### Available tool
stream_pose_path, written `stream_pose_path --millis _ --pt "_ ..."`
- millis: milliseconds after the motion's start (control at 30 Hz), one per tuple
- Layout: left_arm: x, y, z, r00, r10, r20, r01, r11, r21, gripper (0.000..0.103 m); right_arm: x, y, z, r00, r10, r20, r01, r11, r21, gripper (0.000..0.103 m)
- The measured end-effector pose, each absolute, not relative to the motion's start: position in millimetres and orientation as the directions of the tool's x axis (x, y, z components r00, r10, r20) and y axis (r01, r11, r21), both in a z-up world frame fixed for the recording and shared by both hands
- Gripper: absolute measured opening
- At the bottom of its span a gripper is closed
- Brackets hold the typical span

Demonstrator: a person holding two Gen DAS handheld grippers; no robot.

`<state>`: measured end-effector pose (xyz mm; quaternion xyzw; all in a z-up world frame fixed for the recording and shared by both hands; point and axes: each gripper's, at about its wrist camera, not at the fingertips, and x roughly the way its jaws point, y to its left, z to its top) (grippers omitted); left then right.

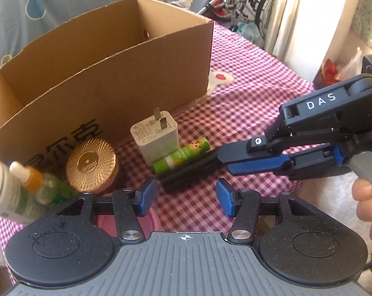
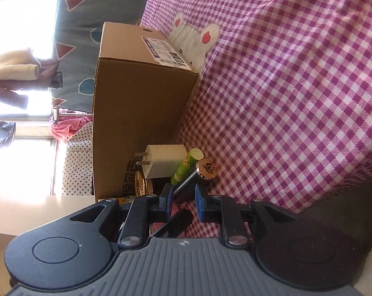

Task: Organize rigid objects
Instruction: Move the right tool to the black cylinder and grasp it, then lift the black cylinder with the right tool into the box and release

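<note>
Reaching in from the right, the right gripper (image 1: pixel 223 161) had its blue-padded fingers around the end of a black tube (image 1: pixel 186 175) lying on the checked tablecloth (image 1: pixel 247 113). In the right wrist view the tube (image 2: pixel 186 185) ran between the two pads (image 2: pixel 166 194) with its gold cap (image 2: pixel 207 169) pointing away; the jaws were narrowed around it, but I couldn't tell whether they were actually touching it.

Left gripper (image 1: pixel 186 197) was spread, nothing between its pads, hovering just short of the tube.

Layout on the cloth:
- green glue stick (image 1: pixel 181 155) lay touching the tube, on the side toward the box
- white charger plug (image 1: pixel 156 135) stood prongs-up just behind the glue stick, near the box wall
- gold round tin (image 1: pixel 91 165) sat left of the charger, against the printed side of the box
- orange-capped dropper bottle (image 1: pixel 28 177) and a white-and-green tube (image 1: pixel 3 192) stood at far left, blurred
- open cardboard box (image 1: pixel 107 74) sat behind all of them; what could be seen of its inside showed bare cardboard

A hand (image 1: pixel 368 202) held the right gripper's grey handle at frame edge.
</note>
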<state>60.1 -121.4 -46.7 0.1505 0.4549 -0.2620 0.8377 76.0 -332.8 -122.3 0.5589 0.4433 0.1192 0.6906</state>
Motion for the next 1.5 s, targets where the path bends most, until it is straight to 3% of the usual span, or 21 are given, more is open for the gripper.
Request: stream_pose_path --millis 200,700,1067,1333,1500 --pt "71.4 -127.7 -58.9 0.416 -0.285 -0.863 0.599 0.801 0.024 0.054 79.3 -334.5 -135.8 0.578 0.664 -0.474 0.345 0.327 0.880 0.038" --pt "54.9 -124.4 -57.9 0.301 -0.378 -0.875 0.634 0.765 -0.113 0.054 66.8 -345.9 -135.6 0.580 0.659 -0.478 0.363 0.316 0.877 0.038" --pt "56.1 -139.9 -60.3 0.392 -0.310 -0.866 0.658 0.753 0.028 0.052 59.4 -344.8 -134.8 0.600 0.637 -0.483 0.372 0.312 0.874 0.038" --pt "54.2 -138.2 -61.2 0.271 -0.390 -0.880 0.643 0.754 -0.136 0.049 48.2 -344.9 -132.7 0.606 0.624 -0.493 0.376 0.322 0.869 0.037" --pt "52.8 -144.2 -61.3 0.293 -0.381 -0.877 0.646 0.755 -0.112 0.047 45.2 -340.5 -132.3 0.612 0.615 -0.497 0.359 0.344 0.868 0.033"
